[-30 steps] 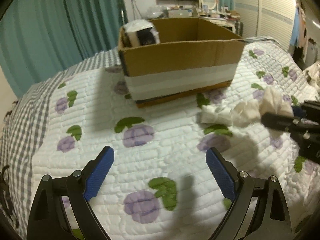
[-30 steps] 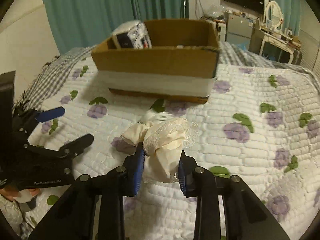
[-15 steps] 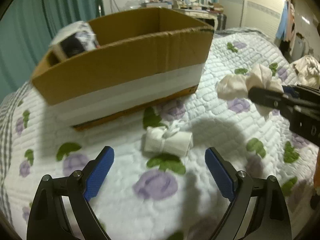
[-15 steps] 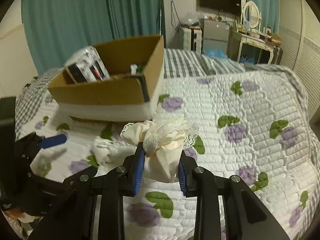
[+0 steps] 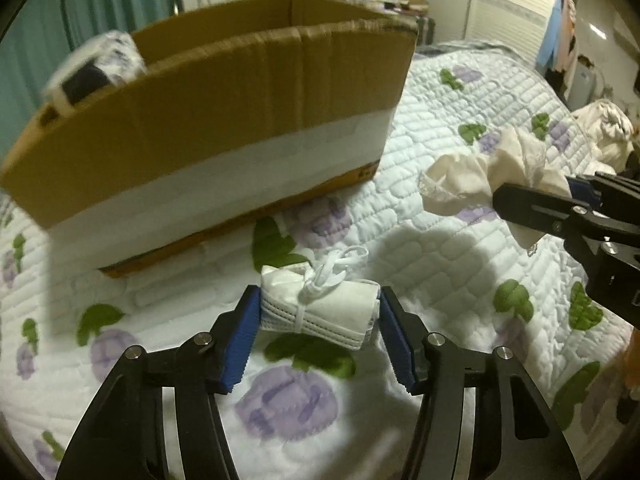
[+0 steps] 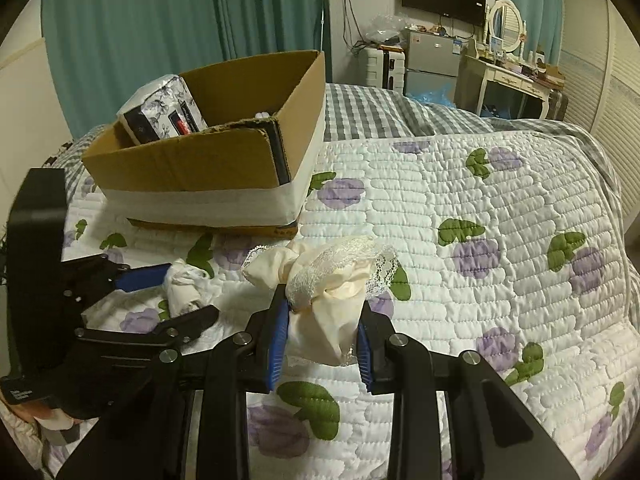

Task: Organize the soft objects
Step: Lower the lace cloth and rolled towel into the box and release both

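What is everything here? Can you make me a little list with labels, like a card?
place: bed with white quilted cover with purple flowers
container: open brown cardboard box with a white band, resting on the quilt
in the box: flower-print packet, sticking up at one end
left gripper: fingers either side of the white rolled cloth bundle tied with a strap, which lies on the quilt
right gripper: shut on the cream lace-edged cloth
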